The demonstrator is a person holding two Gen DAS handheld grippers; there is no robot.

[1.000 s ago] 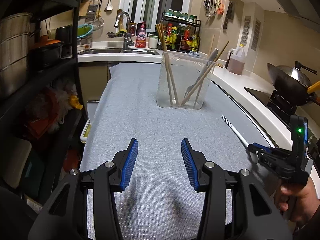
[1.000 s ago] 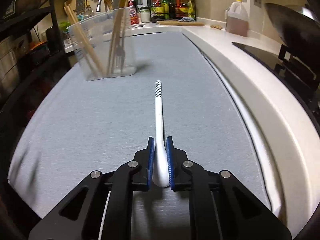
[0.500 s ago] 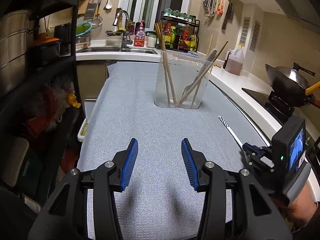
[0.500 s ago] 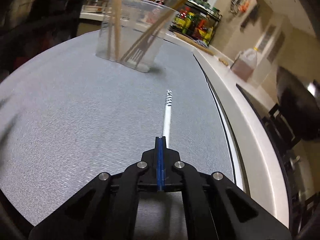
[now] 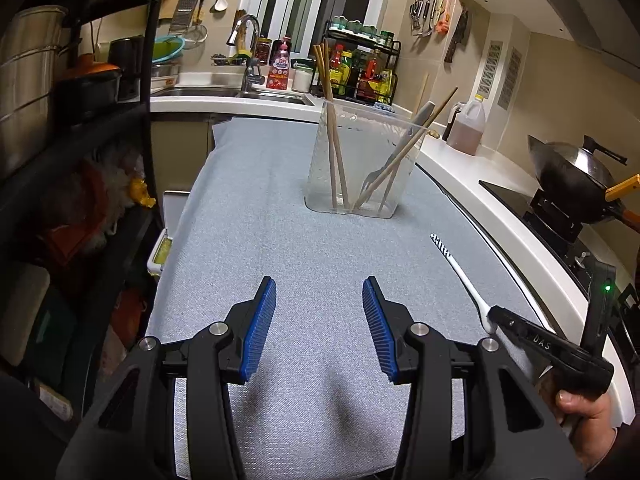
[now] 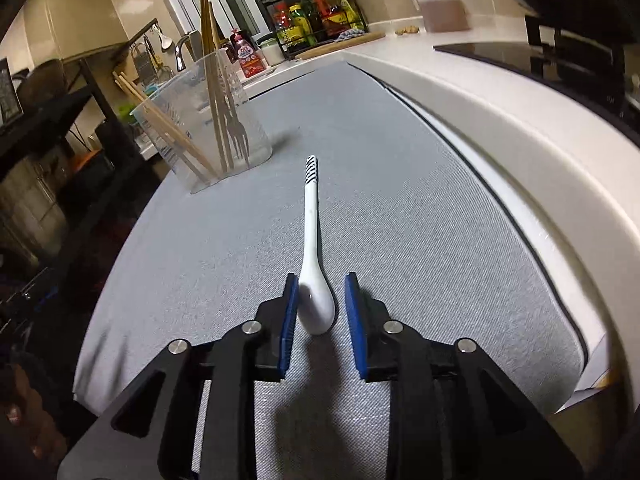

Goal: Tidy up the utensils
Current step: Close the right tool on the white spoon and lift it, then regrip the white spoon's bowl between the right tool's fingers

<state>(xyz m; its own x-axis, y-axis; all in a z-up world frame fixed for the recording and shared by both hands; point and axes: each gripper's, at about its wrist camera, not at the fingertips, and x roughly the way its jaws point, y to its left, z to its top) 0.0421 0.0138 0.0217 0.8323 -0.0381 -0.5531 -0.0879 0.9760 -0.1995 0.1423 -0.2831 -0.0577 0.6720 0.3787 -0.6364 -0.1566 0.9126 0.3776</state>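
Right, the spoon [image 6: 316,280] lies flat on the grey mat [image 6: 420,240], bowl end toward the right gripper [image 6: 322,312], striped handle tip pointing at the clear holder [image 6: 200,120], which stands well apart up the mat with chopsticks [image 6: 212,92] and a fork [image 6: 236,132] inside. The right jaws have just been opening; they now stand apart with the spoon bowl between them, the left pad touching or nearly touching it, the right pad clear of it. No grip.

Risks: the bowl is rounded and glossy, so closing on it this far back could squeeze it out forward or spin it. The gripper also sits off-centre, so the nearer pad would push the spoon sideways first. Held by the bowl only, the long handle may droop and catch the holder rim.

The left gripper [image 5: 319,324] hovers over bare mat, jaws apart, empty.
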